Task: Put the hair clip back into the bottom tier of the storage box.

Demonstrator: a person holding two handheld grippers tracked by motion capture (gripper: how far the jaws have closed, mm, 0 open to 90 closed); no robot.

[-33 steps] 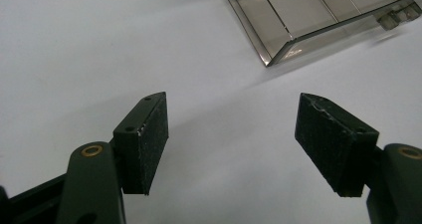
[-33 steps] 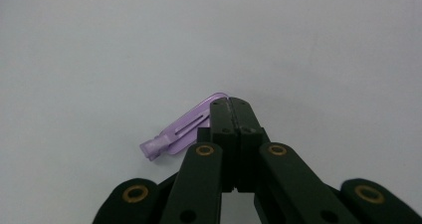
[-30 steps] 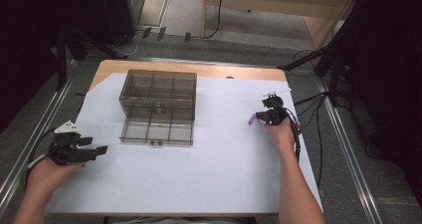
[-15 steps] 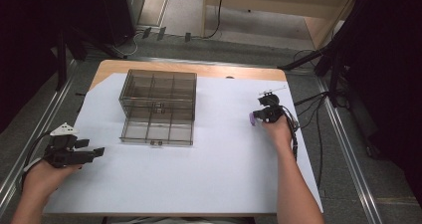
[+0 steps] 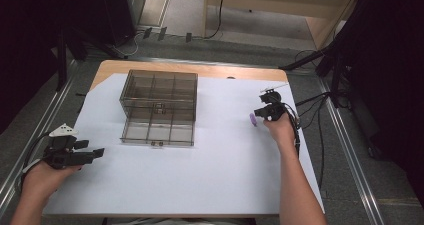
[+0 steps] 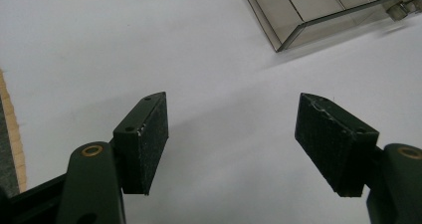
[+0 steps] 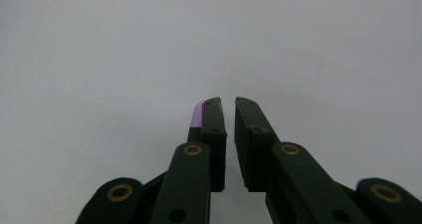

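Right gripper beside a small purple piece

Its jaws have just been opening to a narrow, empty gap; the piece lies on the white sheet just outside one jaw. Left gripper gapes wide, empty, near the clear box.

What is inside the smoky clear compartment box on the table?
Through the compartment box's tinted walls only divider walls show; every visible compartment looks empty. The small purple piece lies outside it, beside the right hand-held gripper. Dark tint could hide something tiny inside.
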